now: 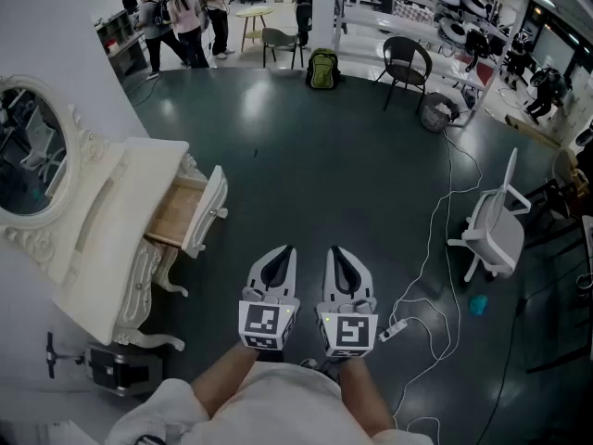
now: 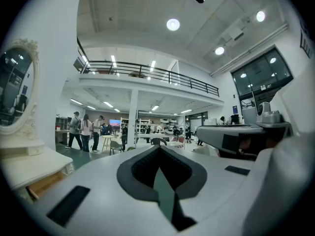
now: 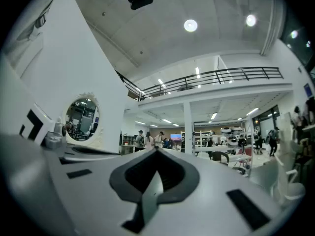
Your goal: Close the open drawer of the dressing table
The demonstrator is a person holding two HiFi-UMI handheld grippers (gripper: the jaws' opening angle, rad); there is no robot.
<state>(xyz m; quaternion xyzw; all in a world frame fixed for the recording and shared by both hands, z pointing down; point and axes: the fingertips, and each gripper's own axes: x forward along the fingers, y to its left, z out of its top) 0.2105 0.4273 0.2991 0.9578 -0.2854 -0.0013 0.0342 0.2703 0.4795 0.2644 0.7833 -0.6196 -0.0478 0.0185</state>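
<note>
I hold both claws level and side by side, low over the dark, glossy grey-green floor. The left claw has its jaws brought together with nothing between them, and the right claw is likewise fully closed and empty. The cream-white carved dressing table stands against the wall to my left, with scrolled legs and an oval mirror in an ornate frame. Its single open drawer juts out of the body toward the open floor, showing a pale bare-wood inside behind a white, curved, moulded drawer front. The drawer lies ahead and to the left of both claws, near but apart from them. The left claw is plainly the nearer, since the right one would have to cross over it. In the head view the drawer's line of travel runs roughly sideways, back into the table, while the long axis of its front panel runs away from me. I judge the closing push has to go leftward, square onto the face of that panel and not along it. Neither claw touches the drawer yet, so I reckon the task has not begun. The painted wood looks hard and smooth, so closed jaws used as a blunt pusher should serve, though I think an off-centre push might skew the drawer in its runners.
</note>
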